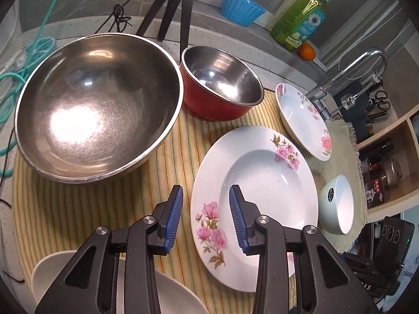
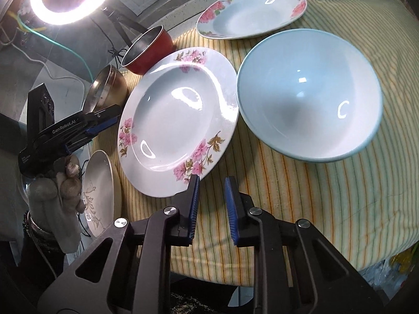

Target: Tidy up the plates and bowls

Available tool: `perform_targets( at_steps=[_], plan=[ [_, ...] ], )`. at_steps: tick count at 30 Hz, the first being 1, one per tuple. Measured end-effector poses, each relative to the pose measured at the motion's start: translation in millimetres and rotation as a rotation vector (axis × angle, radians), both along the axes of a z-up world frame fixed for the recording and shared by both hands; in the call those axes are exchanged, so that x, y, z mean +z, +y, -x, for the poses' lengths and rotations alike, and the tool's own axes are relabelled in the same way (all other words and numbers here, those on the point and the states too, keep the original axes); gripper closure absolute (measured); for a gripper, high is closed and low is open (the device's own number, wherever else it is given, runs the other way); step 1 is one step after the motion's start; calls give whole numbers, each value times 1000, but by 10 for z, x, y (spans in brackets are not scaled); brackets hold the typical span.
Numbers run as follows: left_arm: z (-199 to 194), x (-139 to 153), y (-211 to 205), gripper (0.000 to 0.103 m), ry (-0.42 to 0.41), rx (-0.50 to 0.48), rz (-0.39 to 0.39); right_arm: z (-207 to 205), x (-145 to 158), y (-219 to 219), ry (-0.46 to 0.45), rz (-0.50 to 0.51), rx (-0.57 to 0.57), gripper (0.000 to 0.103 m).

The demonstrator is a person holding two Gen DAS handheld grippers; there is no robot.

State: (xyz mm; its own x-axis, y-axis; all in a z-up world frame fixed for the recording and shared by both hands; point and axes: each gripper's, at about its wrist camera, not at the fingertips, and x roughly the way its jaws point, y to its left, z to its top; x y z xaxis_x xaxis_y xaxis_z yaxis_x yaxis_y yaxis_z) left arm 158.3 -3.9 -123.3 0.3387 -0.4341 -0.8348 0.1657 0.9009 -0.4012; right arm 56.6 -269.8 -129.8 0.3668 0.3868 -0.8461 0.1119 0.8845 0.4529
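Left gripper fingers straddle the floral plate rim, unclamped.

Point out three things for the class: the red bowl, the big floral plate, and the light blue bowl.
red bowl [image 1: 209, 107]: left wrist view, on its red outer wall.
big floral plate [image 2: 170, 120]: right wrist view, on its white well.
light blue bowl [image 2: 309, 99]: right wrist view, on its inner surface.
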Motion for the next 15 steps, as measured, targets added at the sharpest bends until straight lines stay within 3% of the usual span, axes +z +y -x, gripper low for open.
perform_targets(
  at_steps=[3,15],
  plan=[
    [-34,-31,-20,74,13,-5,6,-63,-31,30,1,3,1,83],
    [-145,-138,-69,74,44,-13,4,-192,-106,38,5,-1,-6,83]
  ],
)
